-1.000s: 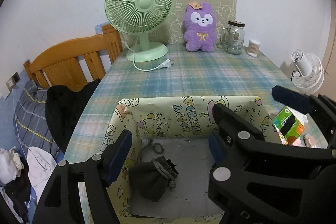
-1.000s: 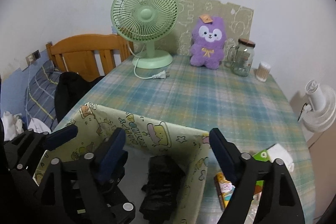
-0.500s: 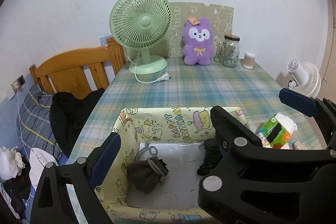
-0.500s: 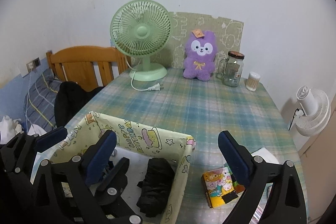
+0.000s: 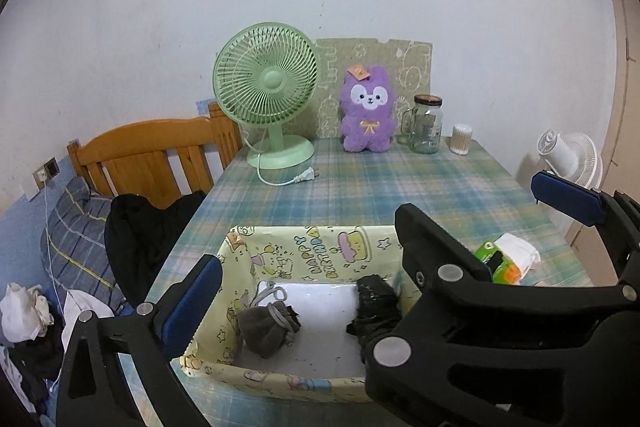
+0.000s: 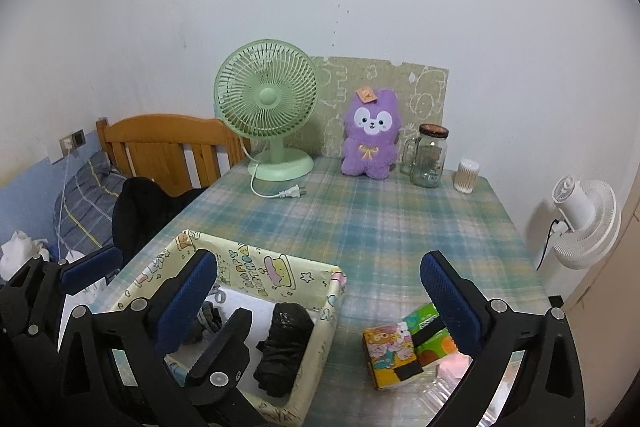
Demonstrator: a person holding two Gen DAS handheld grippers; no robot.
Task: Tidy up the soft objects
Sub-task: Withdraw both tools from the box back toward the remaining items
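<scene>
Both hand-held grippers' jaws were opening, nothing between them: left hand-held gripper point(image 5: 372, 251), right hand-held gripper point(image 6: 318, 301), above the box point(image 5: 280, 251) at lower centre.

**Box at the near edge, row along the far edge**

On the table point(image 6: 400, 227), at its near edge: box point(image 6: 316, 331), with pouch point(image 5: 266, 327) inside left and bundle point(image 6: 284, 343) inside right. Just right of the box: tissue packs point(image 6: 408, 343). Along the far edge, left to right: fan point(image 6: 268, 107), plush toy point(image 6: 370, 135), jar point(image 6: 428, 159), swab holder point(image 6: 467, 175). Off the left edge: chair point(image 6: 168, 147).
</scene>
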